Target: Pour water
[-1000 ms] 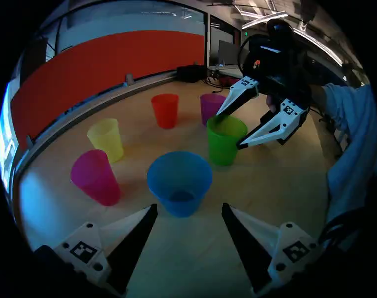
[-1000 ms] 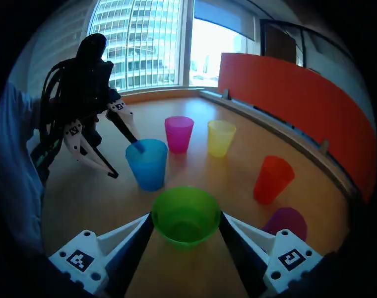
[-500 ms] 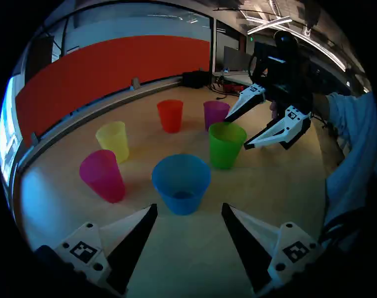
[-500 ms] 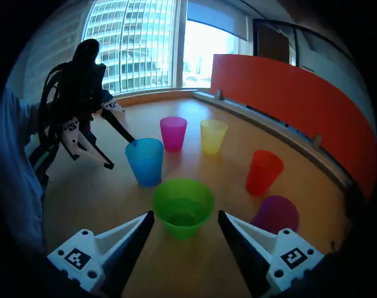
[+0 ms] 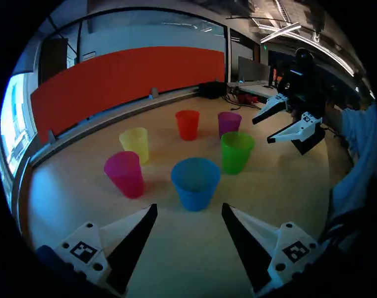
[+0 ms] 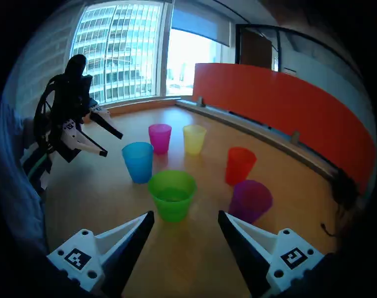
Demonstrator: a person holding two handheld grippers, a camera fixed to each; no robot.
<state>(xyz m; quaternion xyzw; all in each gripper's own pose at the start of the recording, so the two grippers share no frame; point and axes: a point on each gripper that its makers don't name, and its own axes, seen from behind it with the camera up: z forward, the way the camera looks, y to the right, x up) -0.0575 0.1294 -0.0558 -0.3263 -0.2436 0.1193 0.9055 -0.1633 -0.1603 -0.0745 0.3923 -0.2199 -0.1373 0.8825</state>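
Several plastic cups stand upright in a ring on the wooden tabletop. In the left gripper view the blue cup (image 5: 195, 183) stands just ahead of my open left gripper (image 5: 188, 218), a short way beyond its fingertips. In the right gripper view the green cup (image 6: 171, 194) stands just ahead of my open right gripper (image 6: 185, 224), clear of the fingers. The right gripper (image 5: 269, 130) hangs open beyond the green cup (image 5: 235, 151) in the left gripper view. Across the table in the right gripper view, the left gripper (image 6: 111, 144) is open beside the blue cup (image 6: 138, 161). Neither gripper holds anything.
The pink cup (image 5: 125, 173), yellow cup (image 5: 135, 143), orange cup (image 5: 187, 124) and purple cup (image 5: 229, 122) complete the ring. An orange wall panel (image 5: 124, 74) runs behind the table's far edge. A light-sleeved arm (image 5: 359, 134) holds the right gripper. Windows (image 6: 119, 54) stand behind the left gripper.
Both grippers have drawn back and up from the cups. The right gripper, earlier around the green cup, and the left, earlier close to the blue cup, now stand clear of them.
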